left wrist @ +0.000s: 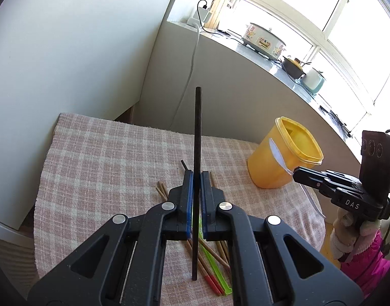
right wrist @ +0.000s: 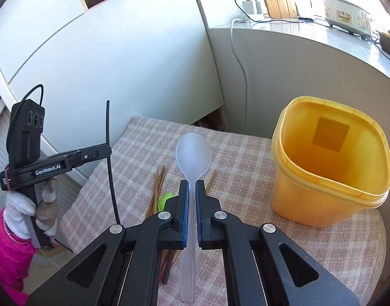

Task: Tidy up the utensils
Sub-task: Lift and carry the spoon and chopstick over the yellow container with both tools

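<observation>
Left tool (left wrist: pixel 197 178) clamps a black chopstick (left wrist: pixel 197 132) upright above the desk (left wrist: pixel 98 158). Right tool (right wrist: pixel 192 186) grips a translucent plastic spoon (right wrist: pixel 193 153), near the yellow container (right wrist: pixel 330 163). Loose chopsticks (right wrist: pixel 159 181) lie on the plaid cloth.

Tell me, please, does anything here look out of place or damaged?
Nothing looks damaged or spilled. The chopsticks lie loose and crossed on the cloth, not yet sorted. The bin stands upright and seems empty. The left tongs hold a black stick, the right tongs a spoon.

Bright daylight from the blown-out window (left wrist: pixel 309 23); sharp focus, edges fisheye-bent and vignetted.
</observation>
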### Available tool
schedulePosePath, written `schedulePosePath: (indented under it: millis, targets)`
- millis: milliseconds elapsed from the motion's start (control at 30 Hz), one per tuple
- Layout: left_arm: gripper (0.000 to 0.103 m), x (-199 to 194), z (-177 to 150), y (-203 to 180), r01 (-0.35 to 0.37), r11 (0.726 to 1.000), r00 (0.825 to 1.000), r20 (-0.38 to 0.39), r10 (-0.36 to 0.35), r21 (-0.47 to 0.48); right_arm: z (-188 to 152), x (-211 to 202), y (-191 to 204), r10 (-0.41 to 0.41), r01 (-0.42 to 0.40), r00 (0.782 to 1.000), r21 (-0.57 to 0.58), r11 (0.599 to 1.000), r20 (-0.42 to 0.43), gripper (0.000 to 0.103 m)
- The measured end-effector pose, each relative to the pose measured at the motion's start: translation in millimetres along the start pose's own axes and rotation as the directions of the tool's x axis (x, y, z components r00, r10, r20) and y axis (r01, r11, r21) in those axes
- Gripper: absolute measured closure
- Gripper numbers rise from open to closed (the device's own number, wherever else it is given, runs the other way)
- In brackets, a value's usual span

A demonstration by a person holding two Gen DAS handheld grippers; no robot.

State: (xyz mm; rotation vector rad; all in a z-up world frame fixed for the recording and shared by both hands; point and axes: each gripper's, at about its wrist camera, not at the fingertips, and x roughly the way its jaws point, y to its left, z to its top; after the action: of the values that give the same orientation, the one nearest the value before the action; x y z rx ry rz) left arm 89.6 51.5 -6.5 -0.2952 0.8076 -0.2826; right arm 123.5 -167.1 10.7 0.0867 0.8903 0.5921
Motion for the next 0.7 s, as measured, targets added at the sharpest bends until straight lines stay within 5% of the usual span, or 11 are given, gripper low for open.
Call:
schedulePosePath:
  millis: [700]
  targets:
    - [0.100,-29,65,-86,0.130,0.980,0.977,0.147,-0.152,0.149,40,-51,-53,-0.120,0.107,0.969,0.070,0.992,0.215,0.099]
